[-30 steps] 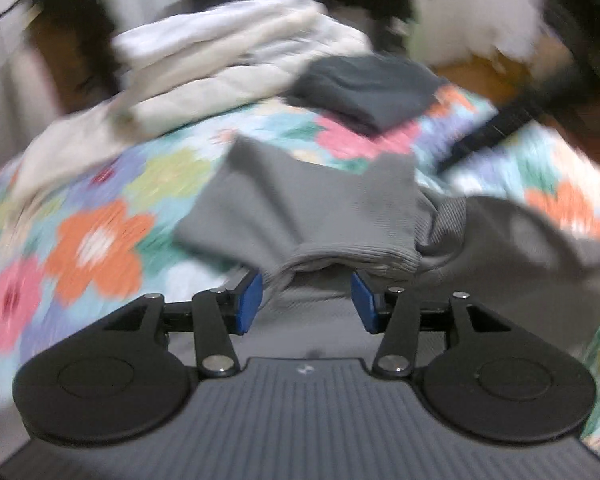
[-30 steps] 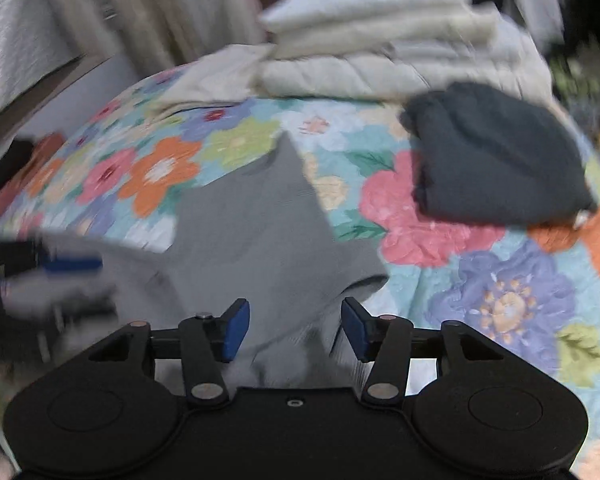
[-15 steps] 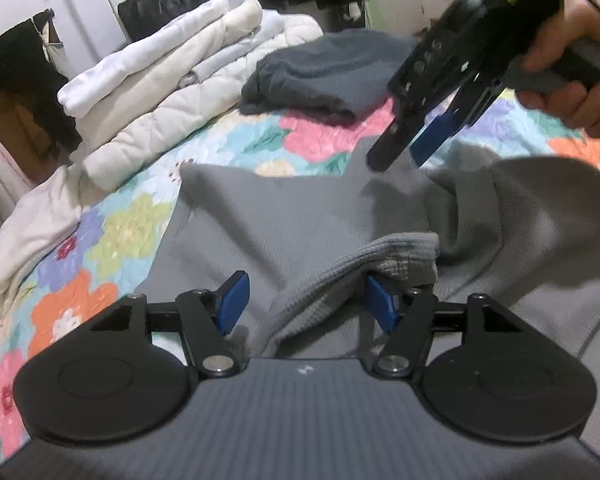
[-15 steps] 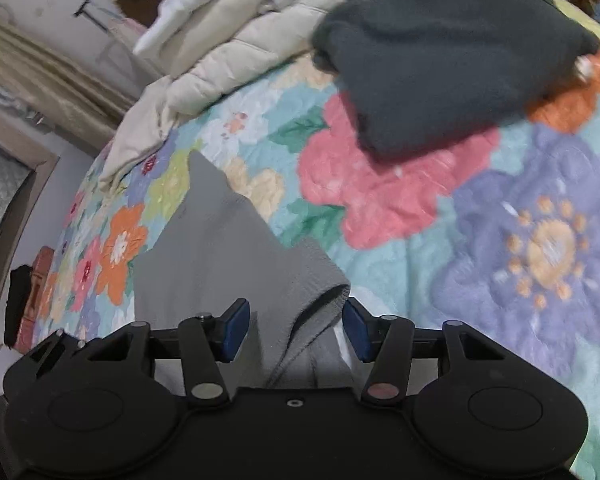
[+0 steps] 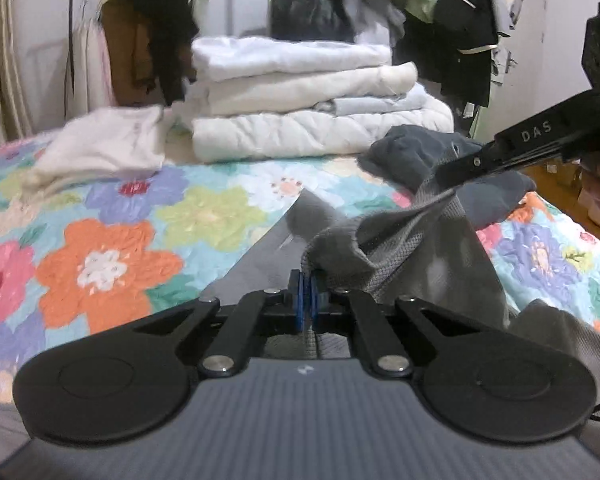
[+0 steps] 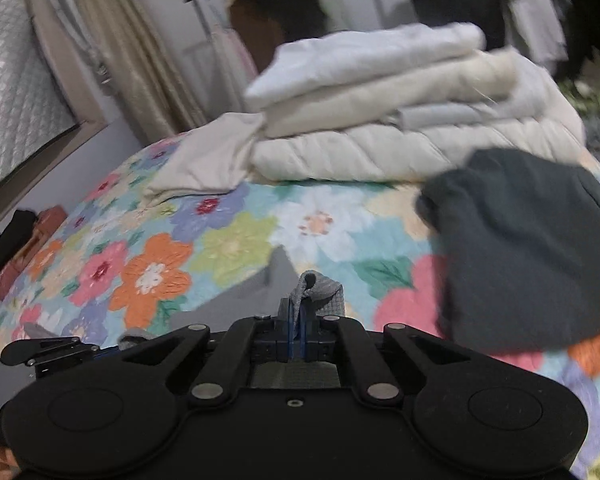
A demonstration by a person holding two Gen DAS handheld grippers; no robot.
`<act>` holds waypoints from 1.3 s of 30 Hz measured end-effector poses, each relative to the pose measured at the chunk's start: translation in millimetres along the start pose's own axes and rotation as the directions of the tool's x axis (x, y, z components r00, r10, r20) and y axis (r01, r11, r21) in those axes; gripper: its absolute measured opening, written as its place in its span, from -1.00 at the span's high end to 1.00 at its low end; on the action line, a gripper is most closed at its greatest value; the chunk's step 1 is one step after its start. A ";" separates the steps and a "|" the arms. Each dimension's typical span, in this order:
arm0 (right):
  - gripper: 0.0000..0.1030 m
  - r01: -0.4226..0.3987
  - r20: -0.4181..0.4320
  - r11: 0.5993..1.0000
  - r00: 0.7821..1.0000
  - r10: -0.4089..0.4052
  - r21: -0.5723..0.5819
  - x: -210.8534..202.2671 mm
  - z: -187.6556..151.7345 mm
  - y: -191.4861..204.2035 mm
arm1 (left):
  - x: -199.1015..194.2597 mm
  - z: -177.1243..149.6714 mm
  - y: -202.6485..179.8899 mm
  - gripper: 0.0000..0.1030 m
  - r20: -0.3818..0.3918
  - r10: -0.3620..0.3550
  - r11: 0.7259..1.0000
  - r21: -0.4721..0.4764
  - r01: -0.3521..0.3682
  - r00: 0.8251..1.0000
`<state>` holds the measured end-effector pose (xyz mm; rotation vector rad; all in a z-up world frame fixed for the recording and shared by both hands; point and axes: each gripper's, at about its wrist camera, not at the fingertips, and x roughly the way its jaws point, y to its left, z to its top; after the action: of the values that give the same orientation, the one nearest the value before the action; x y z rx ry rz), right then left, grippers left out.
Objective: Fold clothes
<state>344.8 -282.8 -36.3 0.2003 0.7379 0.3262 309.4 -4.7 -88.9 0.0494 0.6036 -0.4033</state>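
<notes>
A grey knit garment (image 5: pixel 416 256) lies on the floral bedspread (image 5: pixel 100 264). My left gripper (image 5: pixel 309 296) is shut on its ribbed edge, close to the camera. My right gripper (image 6: pixel 297 328) is shut on another bit of the same grey garment (image 6: pixel 316 288) and holds it lifted off the bed. In the left wrist view the right gripper (image 5: pixel 452 170) comes in from the right and pinches the cloth, which stretches up to it. The left gripper (image 6: pixel 60 350) shows low at the left of the right wrist view.
A stack of folded white and cream bedding (image 5: pixel 308 108) sits at the back of the bed. A dark grey folded garment (image 6: pixel 528 244) lies right of it. A loose cream cloth (image 5: pixel 100 148) lies at the left. Hanging clothes (image 5: pixel 152 20) stand behind.
Both grippers were open around the grey garment's edge and have closed on it. The cloth is now lifted off the bedspread between them.
</notes>
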 end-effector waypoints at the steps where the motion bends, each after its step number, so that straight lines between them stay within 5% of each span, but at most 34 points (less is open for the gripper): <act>1: 0.91 0.009 -0.007 0.999 1.000 -0.009 -0.040 5.0 1.3 7.5 | 5.6 -2.1 3.0 0.93 -0.011 0.008 1.000 -0.016 -0.008 1.000; 11: 0.91 0.060 -0.001 0.973 0.998 -0.062 -0.222 35.7 16.5 39.6 | 24.2 -12.3 44.4 0.93 -0.069 -0.018 0.944 -0.331 -0.006 0.997; 15: 0.92 0.028 -0.064 0.959 0.997 -0.048 -0.280 62.5 13.9 55.2 | 39.8 -18.2 51.2 0.90 -0.197 0.039 0.954 -0.283 -0.095 0.980; 20: 0.90 0.052 -0.119 0.954 0.989 -0.091 -0.296 96.9 14.9 65.6 | 38.9 -20.6 72.7 0.88 -0.207 -0.024 0.942 -0.331 -0.047 0.978; 26: 0.76 0.043 -0.099 0.992 0.994 -0.054 -0.116 105.6 19.8 33.0 | 42.9 -23.8 92.8 0.80 -0.199 -0.063 0.900 -0.435 -0.031 0.978; 30: 0.13 0.015 -0.049 0.994 0.999 -0.010 0.105 95.0 20.3 -1.0 | 43.2 -23.2 100.3 0.74 -0.179 -0.080 0.885 -0.465 -0.013 0.981; 32: -0.07 -0.012 -0.072 0.980 0.997 0.027 0.200 96.5 19.4 -18.8 | 46.2 -25.4 109.8 0.41 -0.150 -0.169 0.844 -0.533 0.064 0.974; 35: -0.09 -0.031 -0.183 0.967 0.980 0.079 0.252 109.1 13.9 -36.8 | 52.9 -30.1 121.5 0.20 -0.103 -0.267 0.774 -0.615 0.150 0.958; 39: -0.10 -0.034 -0.213 0.984 0.974 0.071 0.175 122.4 7.9 -37.9 | 69.8 -27.8 123.7 0.16 -0.114 -0.281 0.767 -0.624 0.151 0.953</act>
<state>443.3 -274.5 -118.1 0.3499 0.9812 0.3393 393.9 89.0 -159.8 -0.6197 0.9262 -0.4138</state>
